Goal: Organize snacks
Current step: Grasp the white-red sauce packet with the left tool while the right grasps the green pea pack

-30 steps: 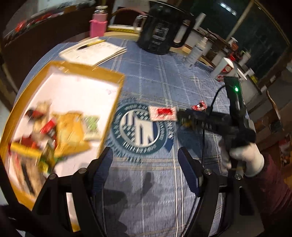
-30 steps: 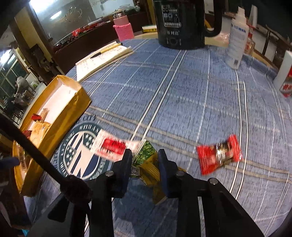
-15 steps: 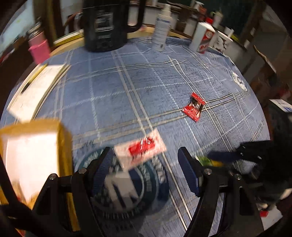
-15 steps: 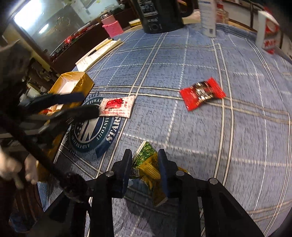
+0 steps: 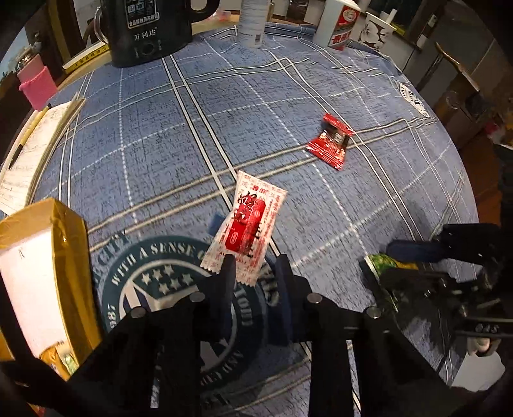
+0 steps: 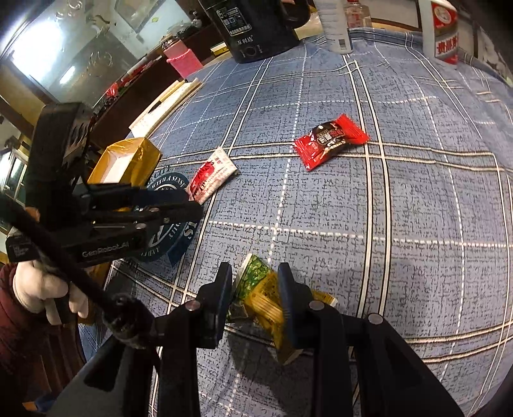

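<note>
My left gripper (image 5: 255, 268) has narrowed its jaws around the near edge of a white and red snack packet (image 5: 248, 224) lying on the blue checked tablecloth. The packet also shows in the right wrist view (image 6: 211, 179), with the left gripper (image 6: 189, 205) at its near end. My right gripper (image 6: 255, 282) is shut on a green and yellow snack packet (image 6: 263, 298), held just above the cloth; it shows in the left wrist view (image 5: 383, 268) too. A red candy wrapper (image 6: 328, 139) lies further out on the cloth. The gold box (image 5: 41, 272) with snacks stands at the left.
A black kettle (image 5: 147, 29), a white bottle (image 5: 253, 22), a red and white carton (image 5: 341, 27) and a paper cup (image 5: 375, 32) stand at the far edge. A pink bottle (image 5: 35, 85) and papers with a pen (image 5: 32, 141) lie at the far left.
My left gripper swung away from the gold box to the white and red packet and closed from wide open around its edge. My right gripper kept hold of the green and yellow packet.
</note>
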